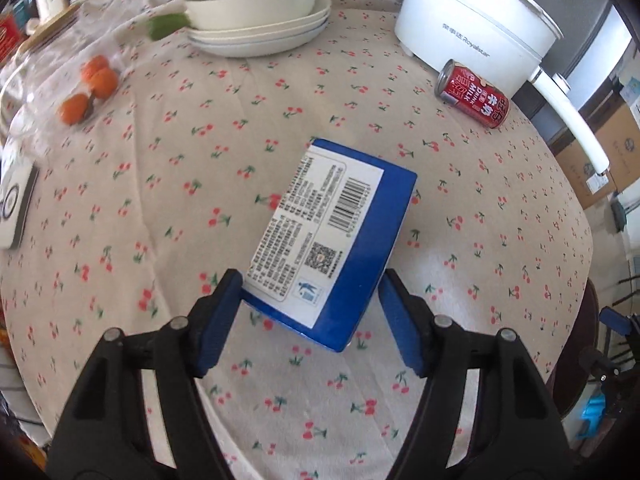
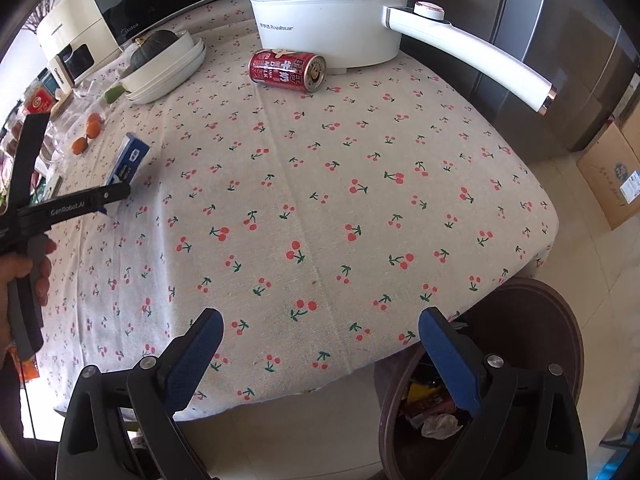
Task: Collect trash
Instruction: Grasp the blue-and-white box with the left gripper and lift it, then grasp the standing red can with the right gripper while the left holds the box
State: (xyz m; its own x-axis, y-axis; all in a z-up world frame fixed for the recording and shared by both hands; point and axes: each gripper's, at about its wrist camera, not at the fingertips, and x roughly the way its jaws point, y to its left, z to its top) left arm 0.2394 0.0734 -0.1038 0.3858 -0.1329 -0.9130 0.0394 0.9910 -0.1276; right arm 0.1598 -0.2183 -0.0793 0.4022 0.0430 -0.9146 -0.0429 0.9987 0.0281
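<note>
Cherry-print worktop (image 1: 280, 92): left tongs (image 1: 310, 280) spread around blue carton (image 1: 332, 236); pinch its long sides squarely. Right tongs (image 2: 320, 320) spread, empty; can (image 2: 287, 70) at 12 o'clock.

blue carton (image 1: 334, 240) label-up mid-cloth; red can (image 1: 472, 93) on its side beyond

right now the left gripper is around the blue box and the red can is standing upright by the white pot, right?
Not quite: the red can is lying on its side, not upright, as the right wrist view shows. The rest holds: the left gripper has its fingers either side of the blue box, and the can is beside the white pot.
</note>
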